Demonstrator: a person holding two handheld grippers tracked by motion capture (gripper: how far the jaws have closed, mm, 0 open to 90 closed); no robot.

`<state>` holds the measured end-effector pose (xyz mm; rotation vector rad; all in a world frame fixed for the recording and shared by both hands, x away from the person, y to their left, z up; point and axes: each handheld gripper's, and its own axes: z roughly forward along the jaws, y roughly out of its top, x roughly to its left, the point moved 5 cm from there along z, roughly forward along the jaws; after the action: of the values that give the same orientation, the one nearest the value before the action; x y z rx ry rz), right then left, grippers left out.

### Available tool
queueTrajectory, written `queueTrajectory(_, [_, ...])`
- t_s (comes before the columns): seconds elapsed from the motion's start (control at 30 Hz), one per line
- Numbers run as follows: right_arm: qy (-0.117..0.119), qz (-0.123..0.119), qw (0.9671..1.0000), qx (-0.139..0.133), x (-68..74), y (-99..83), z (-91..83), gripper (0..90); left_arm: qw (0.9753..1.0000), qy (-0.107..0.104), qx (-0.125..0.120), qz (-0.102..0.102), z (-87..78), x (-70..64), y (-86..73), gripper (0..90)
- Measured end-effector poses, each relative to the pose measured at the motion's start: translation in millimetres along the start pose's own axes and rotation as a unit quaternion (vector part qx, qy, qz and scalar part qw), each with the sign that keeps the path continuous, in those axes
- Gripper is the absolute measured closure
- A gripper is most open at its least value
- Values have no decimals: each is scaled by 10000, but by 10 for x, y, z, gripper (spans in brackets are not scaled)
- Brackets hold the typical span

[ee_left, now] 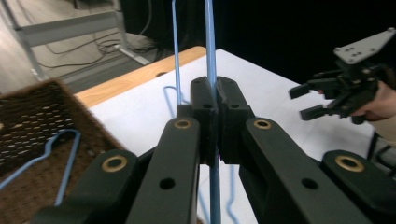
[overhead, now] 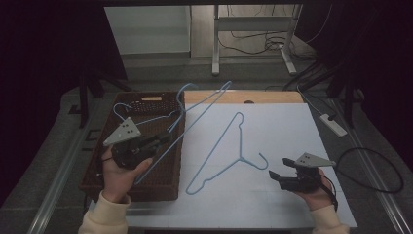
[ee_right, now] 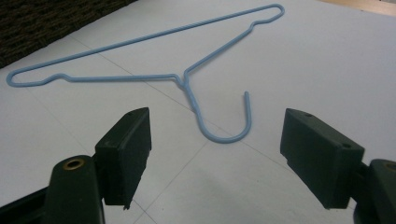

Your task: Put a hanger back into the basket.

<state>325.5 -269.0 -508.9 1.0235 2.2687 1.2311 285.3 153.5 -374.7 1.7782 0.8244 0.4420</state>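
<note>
- Held hanger [overhead: 204, 109]: thin light-blue wire, lifted off the surface and tilted, running from lower left to upper centre of the high view, above the right rim of the basket [overhead: 92, 168]; one wire clamped between the left tongs [overhead: 165, 138].
- Flat hanger [overhead: 229, 151]: same blue wire, lying on the white table [overhead: 292, 131] at frame centre, hook toward lower right.

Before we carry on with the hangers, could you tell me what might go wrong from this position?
The left gripper pinches only one thin wire of the raised blue hanger, so it might swivel or slip. That hanger leans over the brown basket, where another hanger lies; the two could snag. Its far end could also drop onto the hanger on the white sheet, before the open right gripper, and shift it.
</note>
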Motion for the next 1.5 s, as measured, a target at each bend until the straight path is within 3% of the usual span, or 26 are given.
queueTrajectory(0.27, [35,-29,10000,5,1,-7,0,253,9982,568,157,-112,-168,367,-40,870])
queueTrajectory(0.53, [6,-14,10000,0,5,-8,9,252,9957,850,198,-305,-259,672,-80,870])
queueTrajectory(0.63, [6,-14,10000,12,7,-9,10,252,9940,968,307,-409,-245,851,-125,870])
queueTrajectory(0.73, [3,-23,10000,22,5,-12,14,252,9928,1037,389,-459,-231,943,-166,870])
queueTrajectory(0.93, [0,-1,10000,25,0,-15,8,252,9921,968,520,-603,-274,1113,-334,870])
queueTrajectory(1.17, [-4,-32,10000,41,4,-15,14,252,9929,738,715,-606,-397,1168,-516,870])
queueTrajectory(1.37, [1,-44,10000,79,16,-19,25,253,9896,621,1130,-634,-331,1201,-678,871])
queueTrajectory(1.5, [-7,-38,10000,79,14,-20,25,253,9895,412,1205,-678,-275,1191,-739,870])
